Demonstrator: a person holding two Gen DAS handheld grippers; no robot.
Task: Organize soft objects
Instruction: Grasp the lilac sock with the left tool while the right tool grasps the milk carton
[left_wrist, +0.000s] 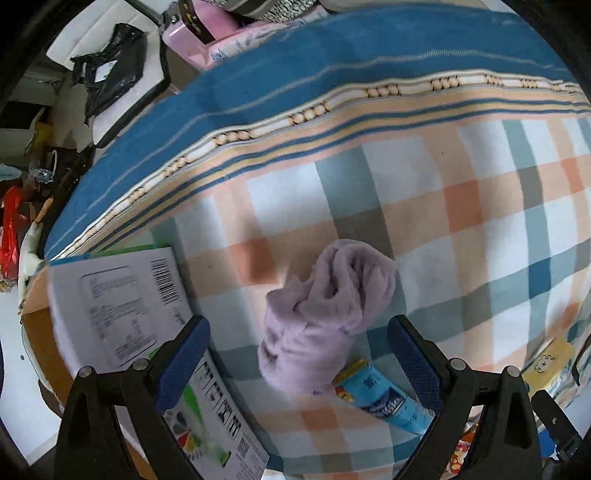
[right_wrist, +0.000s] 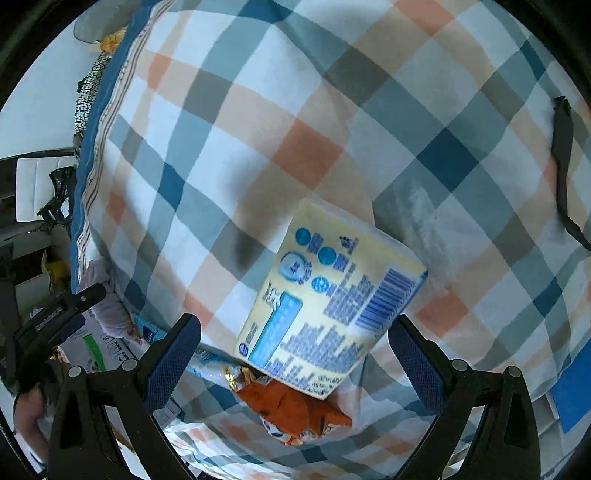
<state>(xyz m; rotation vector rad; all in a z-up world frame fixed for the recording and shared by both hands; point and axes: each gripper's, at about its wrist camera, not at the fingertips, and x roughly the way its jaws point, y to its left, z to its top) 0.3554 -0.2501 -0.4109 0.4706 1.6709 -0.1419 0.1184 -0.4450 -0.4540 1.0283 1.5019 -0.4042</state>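
Observation:
A crumpled lilac soft cloth (left_wrist: 325, 317) lies on the plaid bed sheet (left_wrist: 461, 221). My left gripper (left_wrist: 297, 354) is open, its blue pads either side of the cloth's near end, not closed on it. A blue packet (left_wrist: 384, 398) lies just under the cloth. In the right wrist view a yellow tissue pack with blue print (right_wrist: 325, 306) lies on the sheet (right_wrist: 295, 110). My right gripper (right_wrist: 295, 350) is open around its near end. An orange packet (right_wrist: 295, 413) lies under the pack.
A cardboard box with a white printed flap (left_wrist: 122, 314) stands at the bed's left edge. The yellow pack (left_wrist: 550, 362) shows at the right. A dark strap (right_wrist: 563, 166) lies on the sheet at far right. The left gripper (right_wrist: 55, 314) and lilac cloth (right_wrist: 110, 306) show at left.

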